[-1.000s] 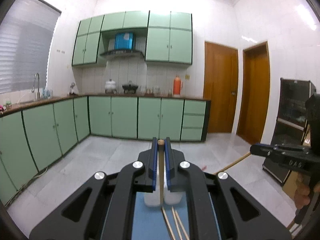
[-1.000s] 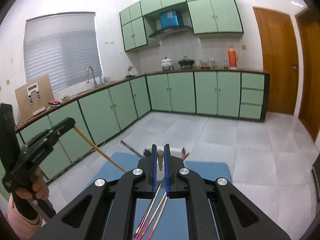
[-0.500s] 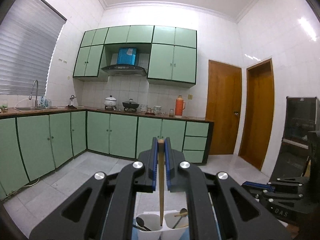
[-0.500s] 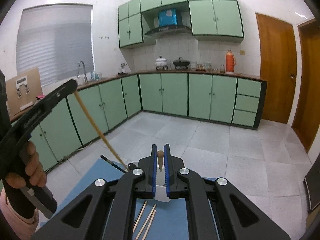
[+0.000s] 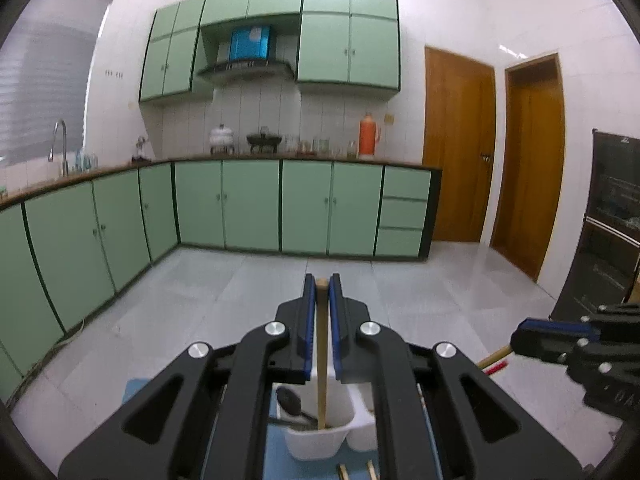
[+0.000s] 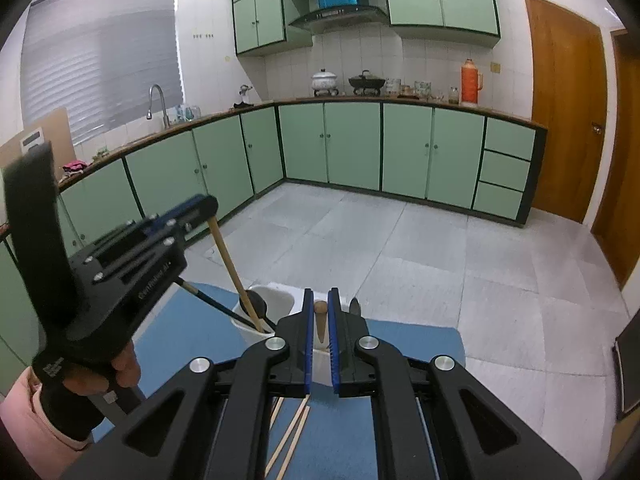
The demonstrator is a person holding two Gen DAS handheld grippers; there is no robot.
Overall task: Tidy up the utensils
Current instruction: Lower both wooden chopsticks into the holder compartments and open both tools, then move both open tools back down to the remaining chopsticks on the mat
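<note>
Left gripper: closed on a wooden chopstick, clamped at its top end between the blue pads. Chopstick hangs nearly upright, lower tip inside the left compartment of a white utensil holder. Same compartment also holds a dark spoon, bowl leaning against the near-left wall. Seen from the right wrist view, left gripper held in a hand; chopstick slants down from it into the holder.

Right gripper: closed on a second wooden chopstick, rounded end showing between the blue pads. In the left wrist view, right gripper at the right edge, stick projecting from it down and to the left.

Holder stands on a blue mat. Loose chopsticks lie on the mat, on the near side of the holder, partly hidden under the right gripper body. Whether they touch the holder: cannot be determined.

Beyond the mat: grey tiled floor. Farther: green base cabinets along two walls, a faucet at the window side, an orange thermos on the counter. Two wooden doors at the right.
</note>
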